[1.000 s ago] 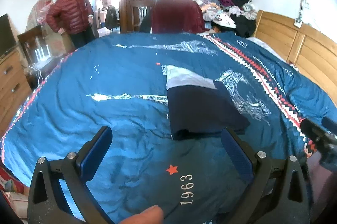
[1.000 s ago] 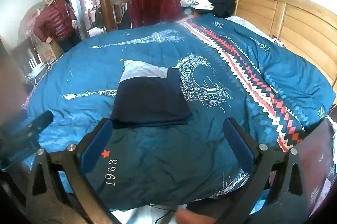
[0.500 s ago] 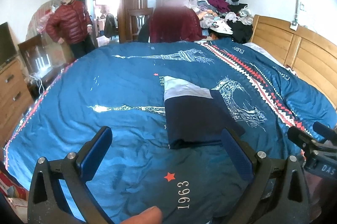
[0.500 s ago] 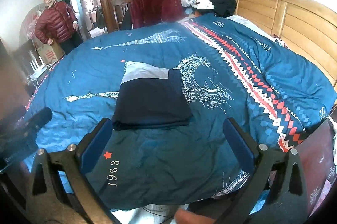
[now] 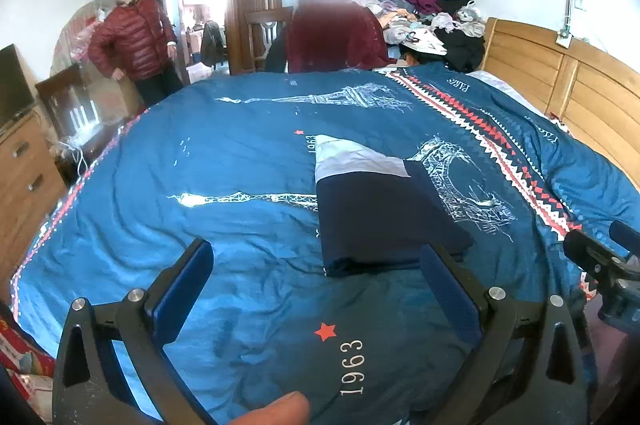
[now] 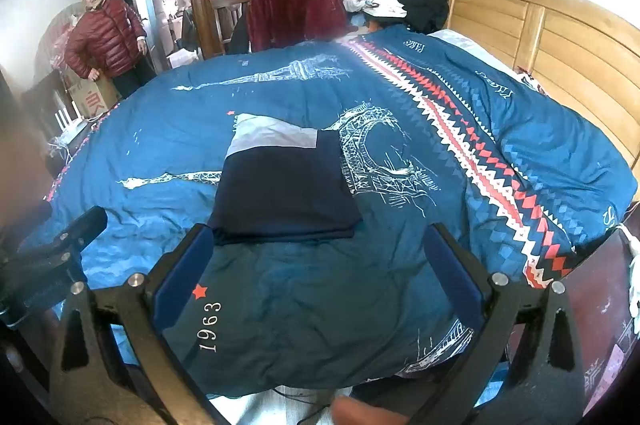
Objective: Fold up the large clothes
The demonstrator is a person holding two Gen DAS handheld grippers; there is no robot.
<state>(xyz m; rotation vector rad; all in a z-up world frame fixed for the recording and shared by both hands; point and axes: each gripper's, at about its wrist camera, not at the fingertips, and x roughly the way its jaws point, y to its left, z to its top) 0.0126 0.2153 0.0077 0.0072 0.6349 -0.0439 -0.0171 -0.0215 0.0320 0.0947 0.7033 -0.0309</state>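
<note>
The folded garment lies as a flat navy rectangle with a pale grey band at its far end, mid-bed on the blue printed duvet. Over the last second I have drawn both tongs back toward the bed's near edge, so the fold looks finished. My left tongs and right tongs gape wide, holding nothing. The cloth looks soft and matte, the duvet wrinkled
</note>
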